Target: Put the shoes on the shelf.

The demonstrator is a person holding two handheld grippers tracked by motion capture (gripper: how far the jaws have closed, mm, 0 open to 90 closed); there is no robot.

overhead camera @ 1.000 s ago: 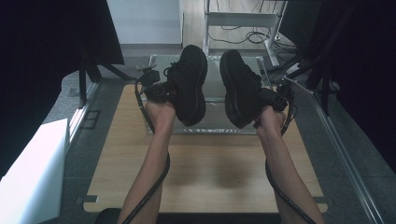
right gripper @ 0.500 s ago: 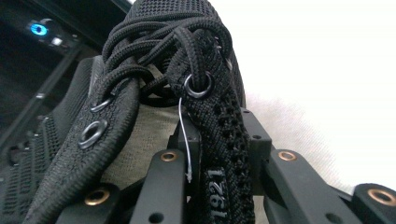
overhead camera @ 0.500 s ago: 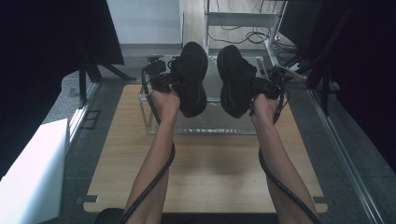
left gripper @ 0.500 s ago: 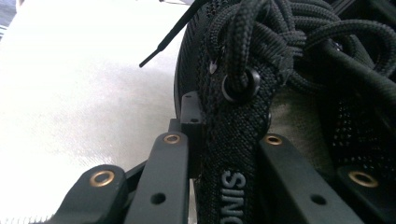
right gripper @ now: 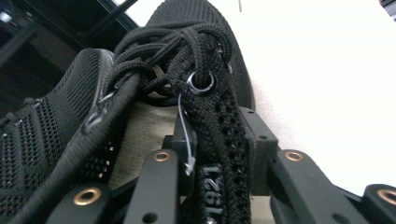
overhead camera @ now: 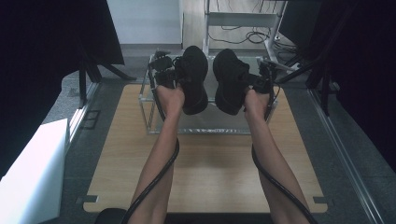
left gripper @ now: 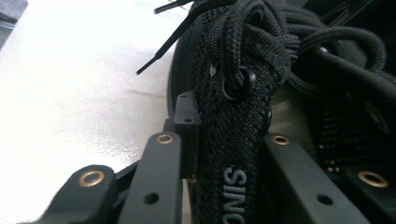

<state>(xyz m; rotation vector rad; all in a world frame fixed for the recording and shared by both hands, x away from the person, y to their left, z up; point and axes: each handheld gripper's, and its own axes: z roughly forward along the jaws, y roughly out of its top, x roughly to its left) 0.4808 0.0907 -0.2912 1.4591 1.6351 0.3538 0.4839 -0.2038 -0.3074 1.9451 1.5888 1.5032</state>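
Wooden table (overhead camera: 205, 172) lies under our forearms, and at its far end stands a clear-walled rack (overhead camera: 152, 112) with a pale shelf. Above that shelf we hold two black knit shoes side by side, near each other but apart, toes pointing back toward us.

Our left gripper (overhead camera: 164, 77) has the left shoe (overhead camera: 194, 79): in the left gripper view a strip of the shoe's lace edge, lettered in white, stands upright between the jaws, with an eyelet (left gripper: 238, 80) and the bunched laces just above the jaw tips. These jaws have just been opening a little, yet the strip is gripped between them and the shoe hangs clear of the shelf.

Our right gripper (overhead camera: 265, 79) has the right shoe (overhead camera: 231, 81) the same way: in the right gripper view its lace strip, marked with white digits, stands between the jaws, a metal eyelet (right gripper: 201, 81) just past the tips. These jaws too have just been easing wider, with the strip clasped between them
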